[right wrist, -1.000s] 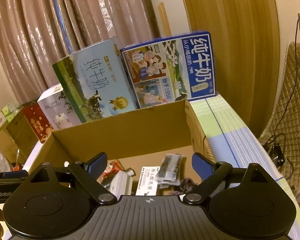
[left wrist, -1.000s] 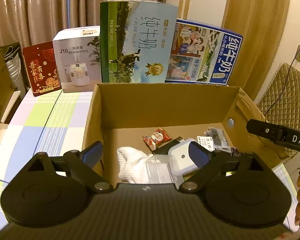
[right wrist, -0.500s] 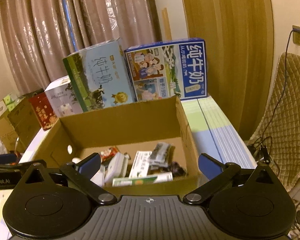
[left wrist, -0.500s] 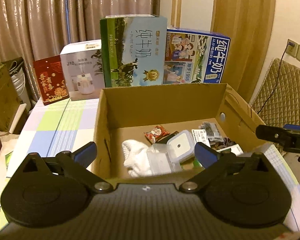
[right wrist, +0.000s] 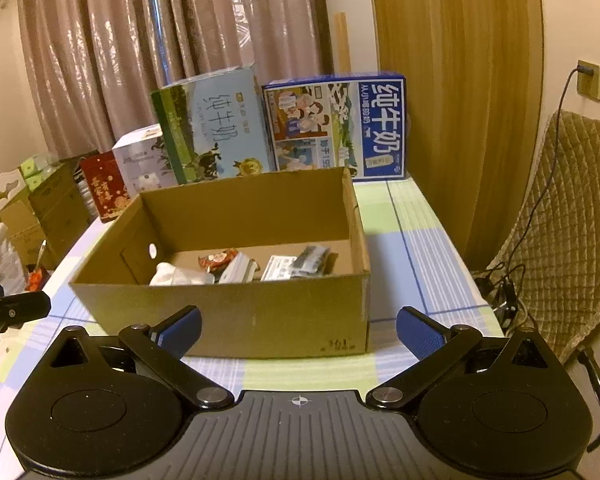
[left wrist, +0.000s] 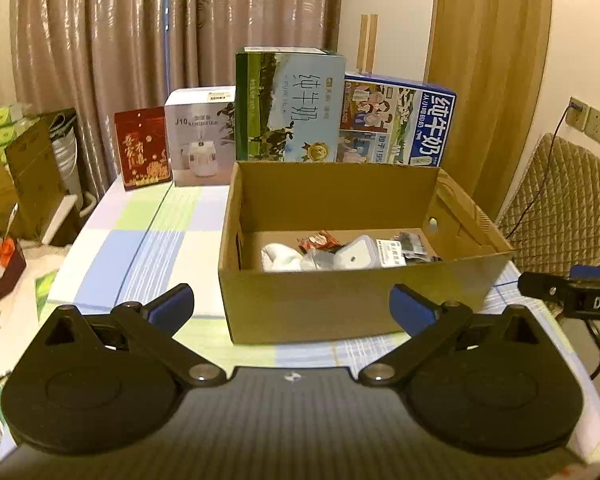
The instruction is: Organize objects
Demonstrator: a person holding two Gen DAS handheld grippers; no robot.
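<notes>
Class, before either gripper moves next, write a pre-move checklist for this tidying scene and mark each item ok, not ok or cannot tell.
1. Left gripper open and holding nothing: ok.
2. Right gripper open and holding nothing: ok.
3. Cardboard box upright, top open: ok.
4. Items lie inside the box, such as the white cloth and red packet: ok.
5. Anything left outside to put away: cannot tell.

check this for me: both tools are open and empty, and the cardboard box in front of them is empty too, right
Not quite. The left tool and right tool are indeed open and empty, but the box is not empty: the left wrist view shows a white cloth, a red packet and a white case among other small items inside.
</notes>
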